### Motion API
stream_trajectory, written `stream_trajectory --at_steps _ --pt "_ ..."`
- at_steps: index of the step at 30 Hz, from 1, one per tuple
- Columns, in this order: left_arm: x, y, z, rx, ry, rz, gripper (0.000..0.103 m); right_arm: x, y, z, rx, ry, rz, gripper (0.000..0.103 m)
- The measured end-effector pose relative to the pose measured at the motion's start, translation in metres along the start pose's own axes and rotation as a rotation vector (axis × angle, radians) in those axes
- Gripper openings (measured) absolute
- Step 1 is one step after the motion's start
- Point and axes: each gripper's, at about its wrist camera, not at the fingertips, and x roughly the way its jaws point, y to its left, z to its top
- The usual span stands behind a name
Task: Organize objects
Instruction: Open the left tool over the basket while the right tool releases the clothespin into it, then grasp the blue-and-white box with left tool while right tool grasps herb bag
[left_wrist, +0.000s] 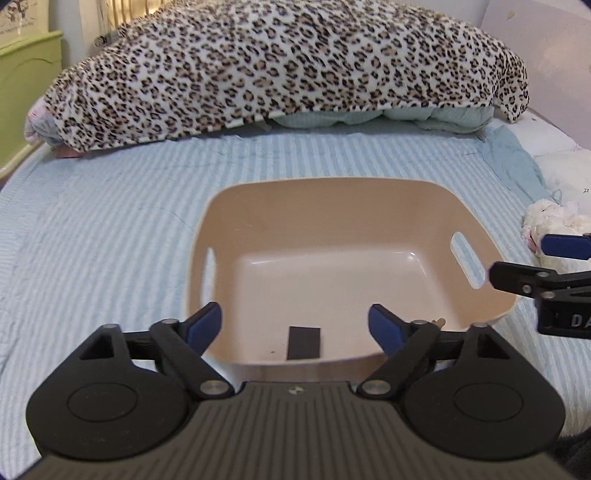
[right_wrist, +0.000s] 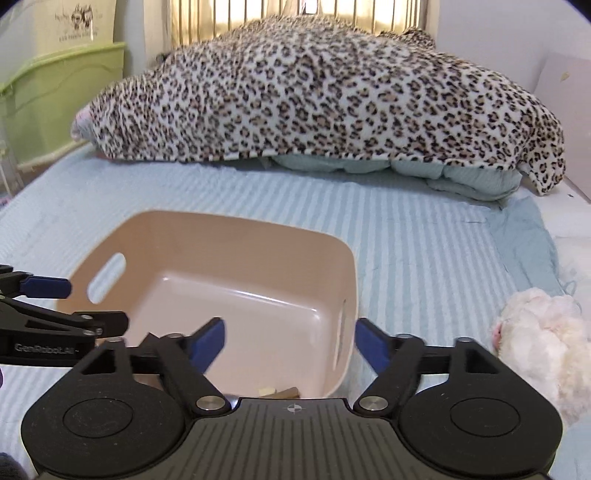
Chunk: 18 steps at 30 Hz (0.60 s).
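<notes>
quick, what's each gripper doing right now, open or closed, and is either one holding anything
Left gripper: open, holding nothing, over the beige bin.
Right gripper: open, holding nothing, at the bin's right wall.

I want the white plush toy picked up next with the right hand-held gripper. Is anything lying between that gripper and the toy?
Nothing visible does. The white plush toy lies on the striped bedspread just right of the open right hand-held gripper, outside the beige basket; only bare bedspread separates them.

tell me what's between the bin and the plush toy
Only bare striped bedspread lies between the bin and the plush toy, seen in the right wrist view.
</notes>
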Motion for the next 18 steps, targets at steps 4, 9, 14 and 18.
stream_trajectory --at_steps 4,9,14,18 --pt "-0.015 0.009 -0.013 -0.013 0.008 0.006 0.092 -0.012 -0.006 -0.012 0.011 0.009 -0.006 0.097" --pt "-0.012 0.02 -0.037 -0.003 0.071 0.031 0.092 -0.013 -0.012 -0.037 0.013 0.056 -0.03 0.101" --pt "0.004 0.032 -0.06 -0.019 0.152 0.033 0.092 0.004 -0.016 -0.058 0.002 0.135 -0.047 0.102" --pt "0.019 0.035 -0.073 -0.005 0.203 0.045 0.092 0.018 -0.014 -0.073 -0.014 0.181 -0.062 0.102"
